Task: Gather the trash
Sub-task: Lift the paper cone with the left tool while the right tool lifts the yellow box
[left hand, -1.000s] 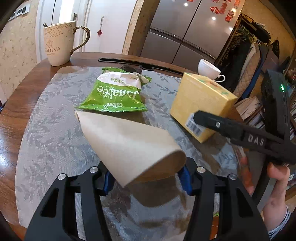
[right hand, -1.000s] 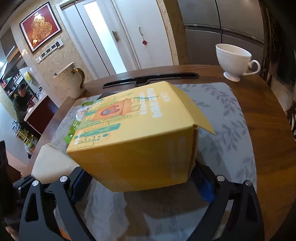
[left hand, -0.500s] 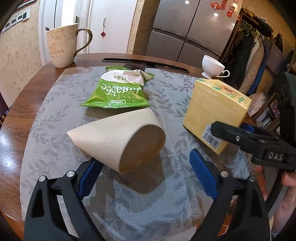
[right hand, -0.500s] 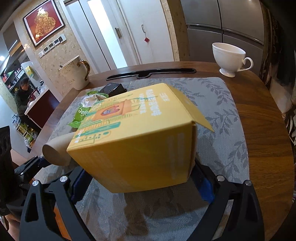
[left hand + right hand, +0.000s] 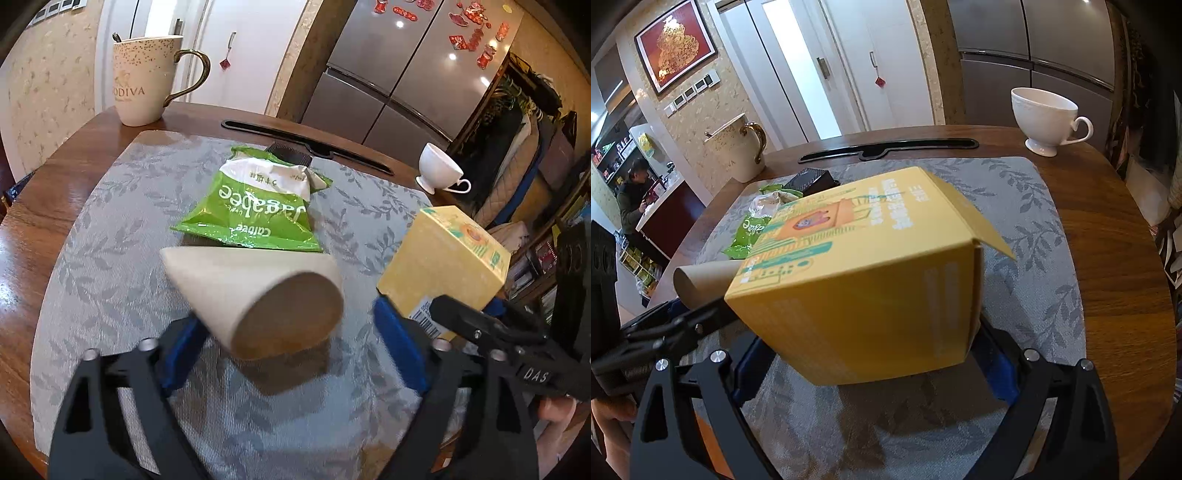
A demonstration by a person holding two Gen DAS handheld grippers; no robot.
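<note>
The left gripper (image 5: 290,347) is closing its fingers back in on the cardboard tube (image 5: 258,295), having let go of it a moment ago, when the fingers were spread wide and the tube rolled over to lie on the mat with its open end facing the camera. The tube is lying between the blue pads now; the left pad is touching or nearly touching it, but the right one is standing clear, so nothing is gripped yet. I judge this is a re-grip for a better hold before the tube is carried off.

The right gripper (image 5: 864,365) is clamping the yellow box (image 5: 864,269) and holding it tilted above the mat, unchanged from a second ago.

The green snack bag (image 5: 255,210) is lying flat behind the tube, waiting its turn.

A grey leaf-patterned mat (image 5: 110,229) is covering the round wooden desk (image 5: 1126,258). A gold-handled mug (image 5: 142,79) and a white teacup (image 5: 439,171) are standing near the far edge, with a steel fridge (image 5: 402,70) and white doors behind.
</note>
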